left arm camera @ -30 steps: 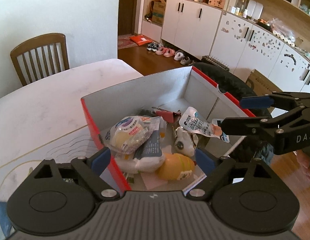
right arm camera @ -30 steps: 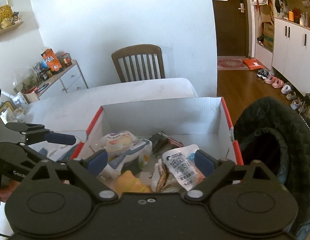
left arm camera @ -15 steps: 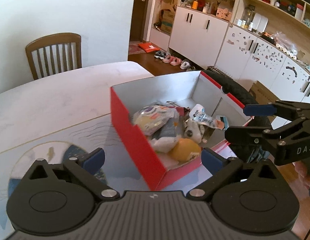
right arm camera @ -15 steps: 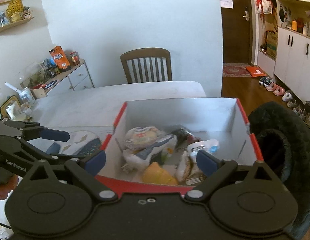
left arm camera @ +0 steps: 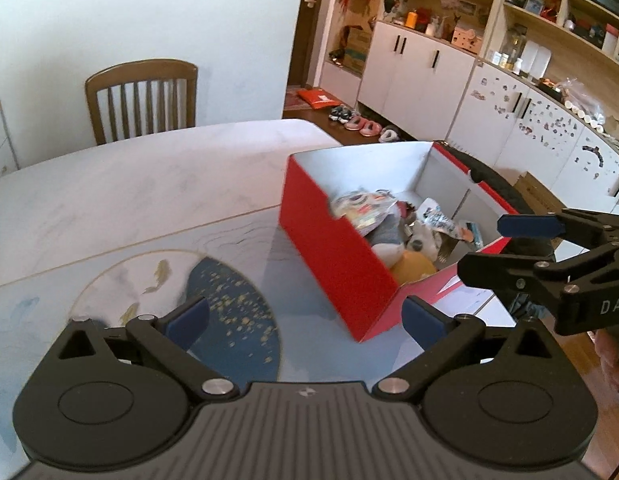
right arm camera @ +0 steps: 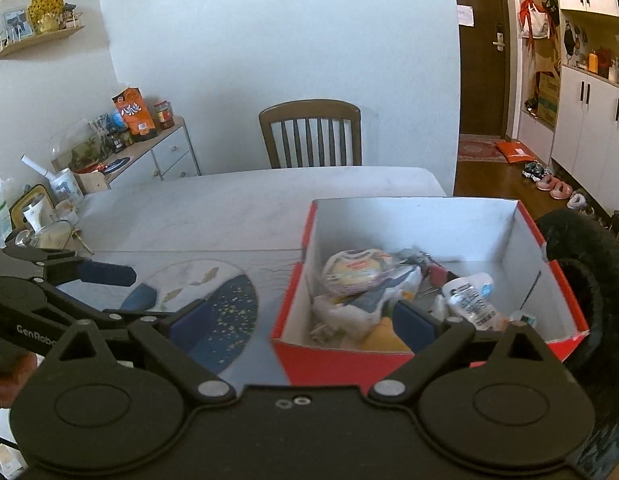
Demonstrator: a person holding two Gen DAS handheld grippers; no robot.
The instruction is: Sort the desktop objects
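Red box (right arm camera: 349, 354): on table (left arm camera: 149, 184), beside blue-and-white mat (left arm camera: 229, 320); packed with snack packets (right arm camera: 361, 272). Left gripper (left arm camera: 305, 316): jaws spread wide, empty. Right gripper (right arm camera: 297, 320): jaws apart, holding nothing.

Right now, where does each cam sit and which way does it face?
Left wrist: on the left tongs, angled down over the white marble table toward the red cardboard box; own open tongs below, right tongs at the picture's right.
Right wrist: on the right tongs, facing the box and brown wooden chair; left tongs at the picture's left.
Shared: box, chair, table, round blue mat.
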